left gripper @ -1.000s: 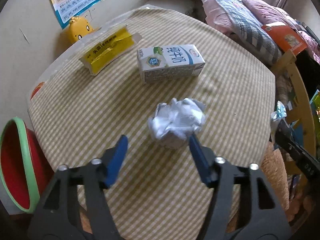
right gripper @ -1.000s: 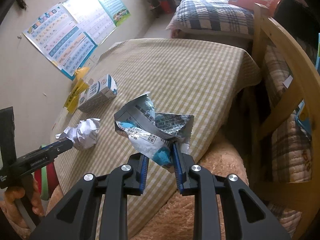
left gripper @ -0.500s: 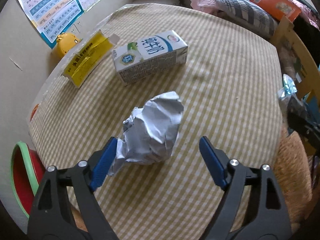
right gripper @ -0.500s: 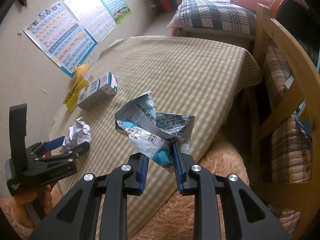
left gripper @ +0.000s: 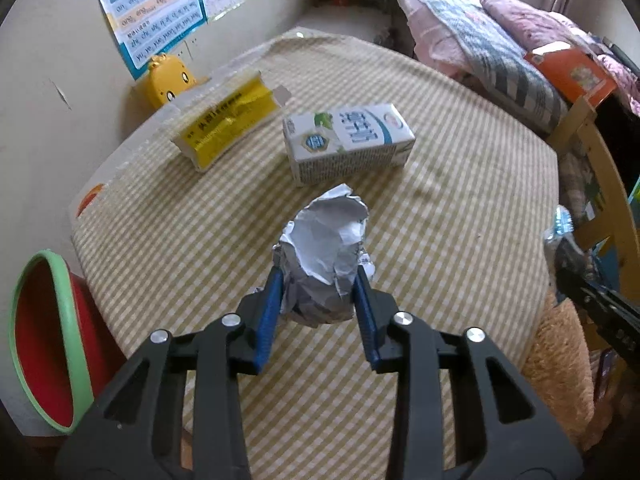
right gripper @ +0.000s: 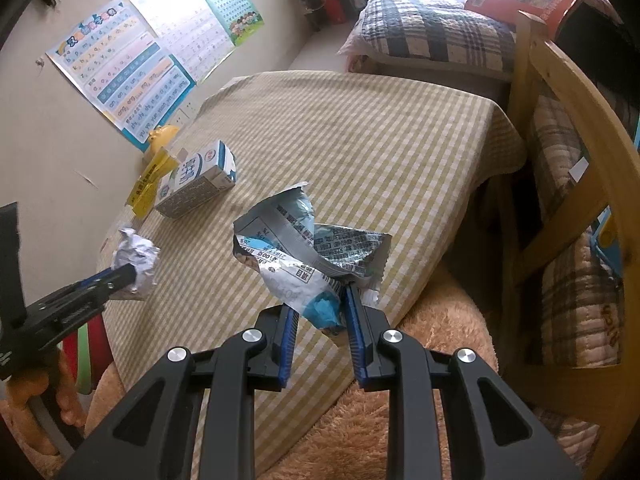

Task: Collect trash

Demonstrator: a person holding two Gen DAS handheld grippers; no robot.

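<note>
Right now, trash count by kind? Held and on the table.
Cartons lying on table: 2, milk carton and yellow carton
Crumpled paper balls: 1, in left tool
Snack wrappers: 1, in right tool
Total: 4

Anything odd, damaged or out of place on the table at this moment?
Only the trash itself: a milk carton lies on its side beside a torn-open yellow box on the checked cloth. Nothing spilled.
</note>
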